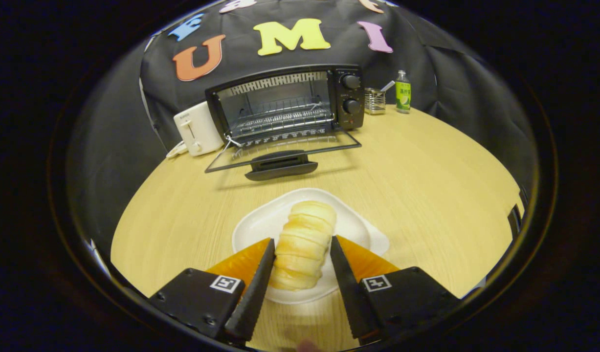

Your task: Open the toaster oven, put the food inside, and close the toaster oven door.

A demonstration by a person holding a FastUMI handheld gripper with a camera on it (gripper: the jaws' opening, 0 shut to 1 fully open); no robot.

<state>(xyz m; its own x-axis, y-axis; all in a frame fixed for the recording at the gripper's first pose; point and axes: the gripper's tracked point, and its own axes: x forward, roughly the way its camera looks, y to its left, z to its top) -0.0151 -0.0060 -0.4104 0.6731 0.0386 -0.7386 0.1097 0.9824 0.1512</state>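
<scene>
Straddling the bread roll [303, 244], the gripper [302, 249] has its fingers spread, one on each side, neither clearly pressing it. That roll lies on a white plate [253, 225] between and just ahead of them. Beyond, left to right: white toaster [197, 129], toaster oven [285, 105] with door [280, 154] dropped open, wire holder [374, 101], green bottle [403, 92].
</scene>
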